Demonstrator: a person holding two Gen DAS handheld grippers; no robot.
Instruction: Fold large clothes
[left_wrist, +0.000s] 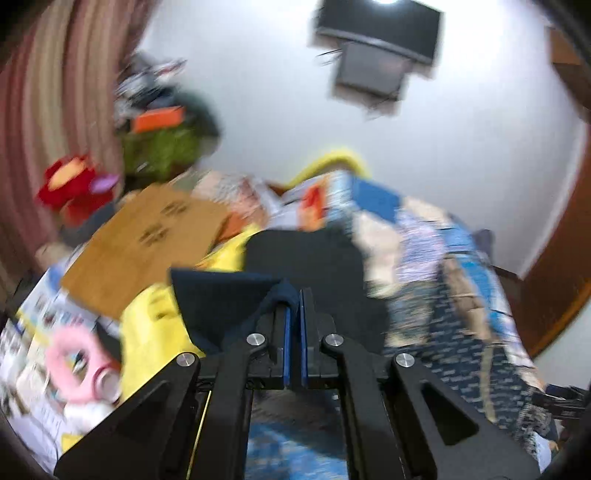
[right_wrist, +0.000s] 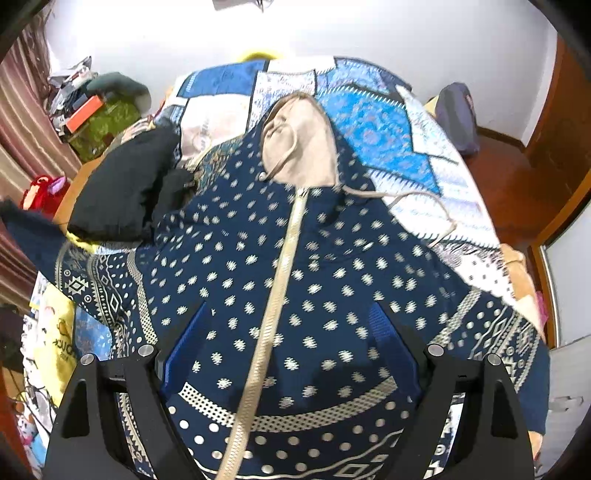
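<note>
A navy hoodie (right_wrist: 332, 266) with white dots, a beige zipper (right_wrist: 280, 266) and a beige-lined hood (right_wrist: 303, 144) lies spread face up on the bed. My right gripper (right_wrist: 291, 317) hovers open above its chest, one blue pad (right_wrist: 183, 339) on each side of the zipper, touching nothing. The hoodie's left sleeve (right_wrist: 29, 229) rises off the bed at the view's left edge. In the blurred left wrist view my left gripper (left_wrist: 293, 295) is shut on a fold of plain navy cloth (left_wrist: 221, 306), which drapes off to the left of the tips.
A black garment (right_wrist: 122, 184) lies beside the hoodie on the patchwork quilt (right_wrist: 388, 122). A cardboard sheet (left_wrist: 147, 240), yellow cloth (left_wrist: 147, 332), a pink ring (left_wrist: 74, 362) and a red plush toy (left_wrist: 70, 184) crowd the bed's left side. A wooden door (left_wrist: 554, 258) stands right.
</note>
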